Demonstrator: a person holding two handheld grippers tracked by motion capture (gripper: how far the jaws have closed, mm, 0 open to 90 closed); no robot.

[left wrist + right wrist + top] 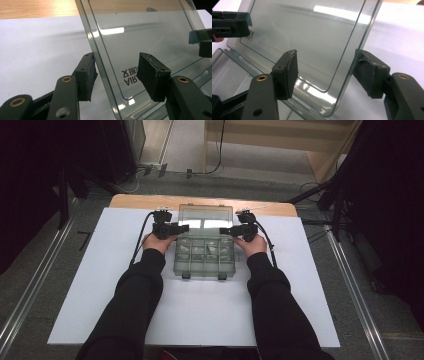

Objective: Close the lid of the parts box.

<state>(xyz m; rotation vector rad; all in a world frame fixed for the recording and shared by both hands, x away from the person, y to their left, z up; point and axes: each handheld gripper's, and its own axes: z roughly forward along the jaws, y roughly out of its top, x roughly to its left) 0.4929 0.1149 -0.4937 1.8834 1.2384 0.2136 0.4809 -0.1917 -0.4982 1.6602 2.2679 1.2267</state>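
Note:
A clear plastic compartment box lies in the middle of the white board, with its see-through lid raised at the far side. My left gripper reaches in from the left and straddles the lid's left edge. In the left gripper view the lid stands between the jaws of my left gripper; the outer pad is at the rim and the inner one stands off. My right gripper straddles the lid's right edge, and the jaws of my right gripper show gaps on both sides. Both are open.
The white board covers a wooden table. Small pale parts lie in the box's compartments. Two latches hang off its near edge. Dark stands and cables flank the table. The other gripper shows through the lid.

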